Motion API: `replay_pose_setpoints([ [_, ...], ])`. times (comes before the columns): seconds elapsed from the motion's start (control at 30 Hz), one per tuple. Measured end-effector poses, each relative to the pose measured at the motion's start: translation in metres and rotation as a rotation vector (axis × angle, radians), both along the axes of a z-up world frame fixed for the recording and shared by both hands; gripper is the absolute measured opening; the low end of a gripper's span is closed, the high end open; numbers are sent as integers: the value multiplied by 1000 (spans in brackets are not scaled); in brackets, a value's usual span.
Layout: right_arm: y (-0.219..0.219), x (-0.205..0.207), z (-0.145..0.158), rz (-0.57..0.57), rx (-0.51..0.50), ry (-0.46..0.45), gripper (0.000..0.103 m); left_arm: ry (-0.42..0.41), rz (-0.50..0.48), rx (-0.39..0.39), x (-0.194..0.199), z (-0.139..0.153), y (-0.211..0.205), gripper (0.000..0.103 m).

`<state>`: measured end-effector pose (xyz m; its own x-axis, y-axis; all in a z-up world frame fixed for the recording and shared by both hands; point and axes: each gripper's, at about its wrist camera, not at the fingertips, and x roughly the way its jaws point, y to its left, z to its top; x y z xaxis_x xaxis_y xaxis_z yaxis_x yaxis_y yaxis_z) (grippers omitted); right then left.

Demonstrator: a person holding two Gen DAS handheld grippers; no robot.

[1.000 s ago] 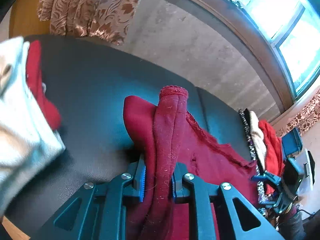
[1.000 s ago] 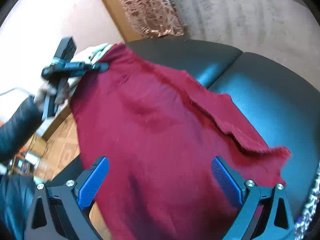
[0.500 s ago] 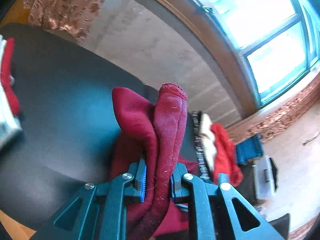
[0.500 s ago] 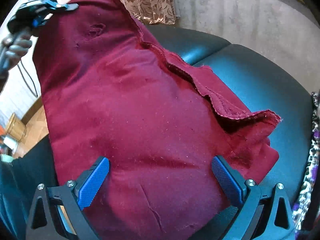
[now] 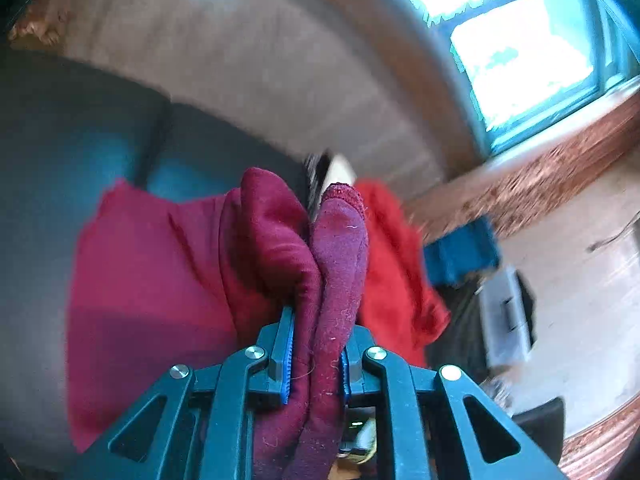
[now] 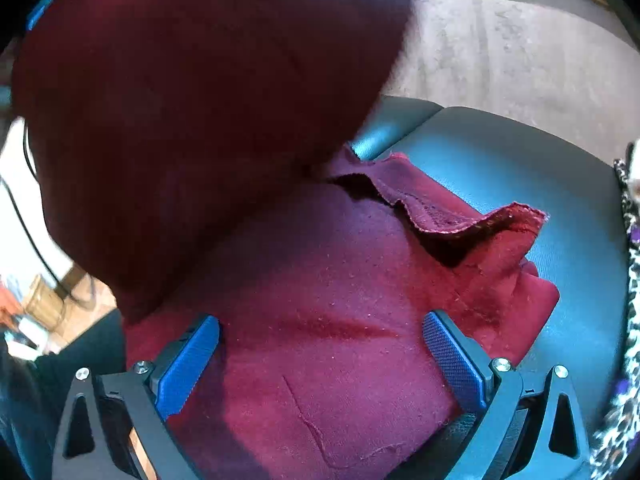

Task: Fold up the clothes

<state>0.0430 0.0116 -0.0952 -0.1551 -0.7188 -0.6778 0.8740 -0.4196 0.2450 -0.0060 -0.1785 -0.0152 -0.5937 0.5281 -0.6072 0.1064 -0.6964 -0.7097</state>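
A dark red garment (image 6: 328, 312) lies partly on the dark leather seat (image 6: 520, 168). My left gripper (image 5: 314, 356) is shut on a bunched fold of this dark red garment (image 5: 304, 248) and holds it up above the seat. In the right wrist view that lifted part arches over as a big dark flap (image 6: 192, 104) at the upper left. My right gripper (image 6: 320, 360) stands open low over the flat part of the cloth, its blue pads (image 6: 188, 360) wide apart and gripping nothing.
A pile of other clothes lies at the seat's far end: a bright red piece (image 5: 392, 256) and a leopard-print one (image 6: 628, 280). A blue item (image 5: 460, 252) and a grey box (image 5: 508, 312) are on the floor. A grey wall (image 6: 500, 48) and window (image 5: 520, 52) are behind.
My left gripper has swung the held fold to the right, over the rest of the garment, toward the clothes pile. In the right wrist view the lifted flap now looms much closer; the right gripper sank a little.
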Motion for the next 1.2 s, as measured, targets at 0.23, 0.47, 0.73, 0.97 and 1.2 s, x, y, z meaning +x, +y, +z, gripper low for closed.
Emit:
replay_pose_setpoints([
  [0.23,4,1,1,-9,-32,-5,103,-167,-17,-45,-25,-65,33,16],
  [0.47,-2,19,12,35,94,73,103,-254,-16,43,-29,-74,23,20],
  [0.73,64,46,32,-60,62,10,103,-172,-151,161,-11,-17,37,40],
  [0.97,110,83,36,-168,15,-74,103,-12,-94,119,7,15,4,42],
  [1.2,92,112,79,-32,-169,-92,103,-67,166,-48,56,-34,-85,42],
])
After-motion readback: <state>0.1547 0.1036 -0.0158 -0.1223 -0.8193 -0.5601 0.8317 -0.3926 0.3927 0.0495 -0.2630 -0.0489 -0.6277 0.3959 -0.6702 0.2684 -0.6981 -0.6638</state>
